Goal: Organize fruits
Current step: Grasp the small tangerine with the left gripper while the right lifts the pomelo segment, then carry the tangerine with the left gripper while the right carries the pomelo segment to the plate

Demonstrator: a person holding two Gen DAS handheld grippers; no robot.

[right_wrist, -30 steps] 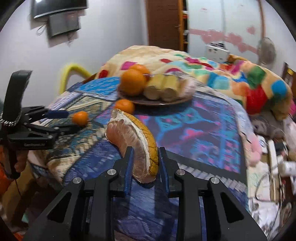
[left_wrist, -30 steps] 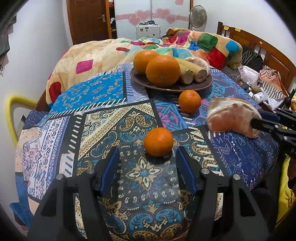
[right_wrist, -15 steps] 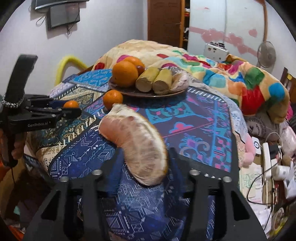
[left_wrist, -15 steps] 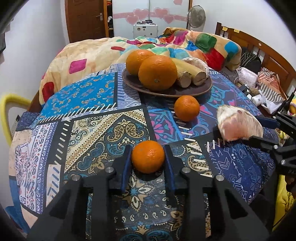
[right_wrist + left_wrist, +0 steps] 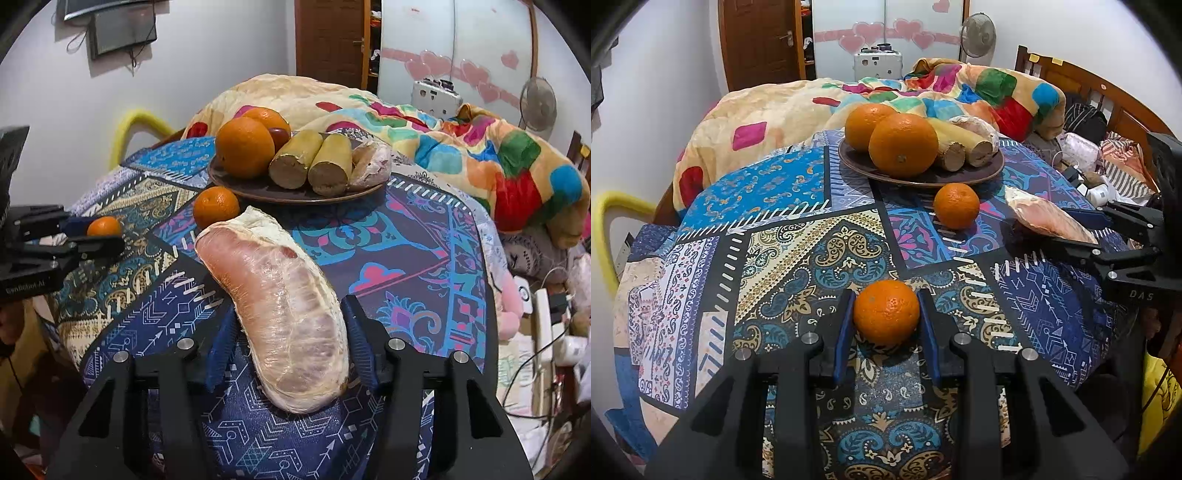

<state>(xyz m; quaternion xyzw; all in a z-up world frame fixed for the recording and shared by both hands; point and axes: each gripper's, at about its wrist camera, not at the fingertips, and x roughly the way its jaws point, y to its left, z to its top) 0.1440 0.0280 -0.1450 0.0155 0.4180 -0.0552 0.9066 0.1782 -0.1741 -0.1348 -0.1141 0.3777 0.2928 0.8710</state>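
A small orange (image 5: 886,314) rests on the patterned tablecloth, and my left gripper (image 5: 886,300) is shut on it, blue pads against both sides. From the right wrist the same gripper (image 5: 96,233) and orange (image 5: 104,226) show at far left. A peeled pomelo segment (image 5: 280,295) lies flat on the cloth between the fingers of my right gripper (image 5: 290,314), which stands open, pads not pressing it. A second small orange (image 5: 956,206) sits in front of the brown plate (image 5: 923,180), which holds two large oranges, two cut yellow pieces and another pomelo piece.
The round table's near edge drops off just below both grippers. A colourful blanket (image 5: 798,107) lies heaped on the bed behind the plate. A yellow chair back (image 5: 605,221) stands left. Cables and small clutter (image 5: 546,314) lie beyond the table's right edge.
My left gripper moved forward around the small orange and shut on it. My right gripper opened, and the pomelo segment it held on edge now lies flat on the cloth.
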